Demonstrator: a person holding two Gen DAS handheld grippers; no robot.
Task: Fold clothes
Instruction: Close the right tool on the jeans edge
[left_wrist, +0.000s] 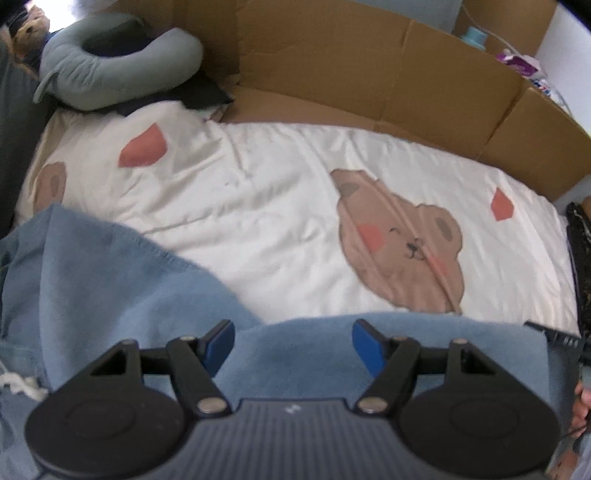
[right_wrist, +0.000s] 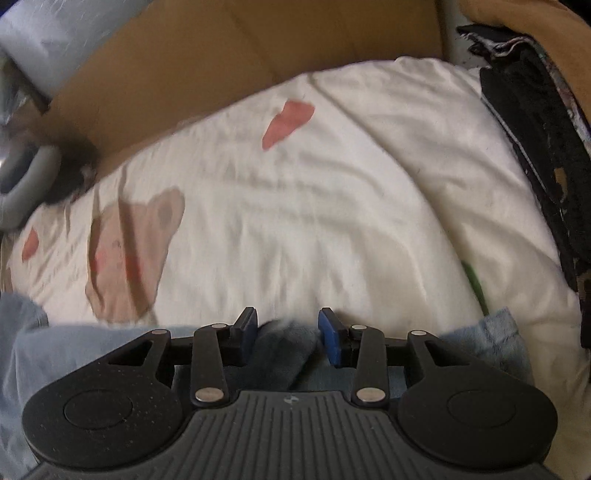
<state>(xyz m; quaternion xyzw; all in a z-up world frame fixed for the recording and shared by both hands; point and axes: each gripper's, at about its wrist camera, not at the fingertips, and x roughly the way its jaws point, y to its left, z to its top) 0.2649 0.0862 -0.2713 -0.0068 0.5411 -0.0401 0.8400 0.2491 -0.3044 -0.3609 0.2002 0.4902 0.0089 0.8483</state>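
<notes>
A light blue garment (left_wrist: 110, 280) is being spread along the near edge of a bear-print quilt (left_wrist: 280, 206). A bunched fold is being straddled by the right gripper (right_wrist: 287, 332), fingers apart, not yet clamped. The left gripper (left_wrist: 293, 345) is being held wide apart above flat cloth. No readable writing is being shown.

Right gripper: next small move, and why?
Probably close it. The right gripper is open with a bunched fold of the blue garment between its jaws, not yet pinched. The left gripper is open above flat cloth.
</notes>
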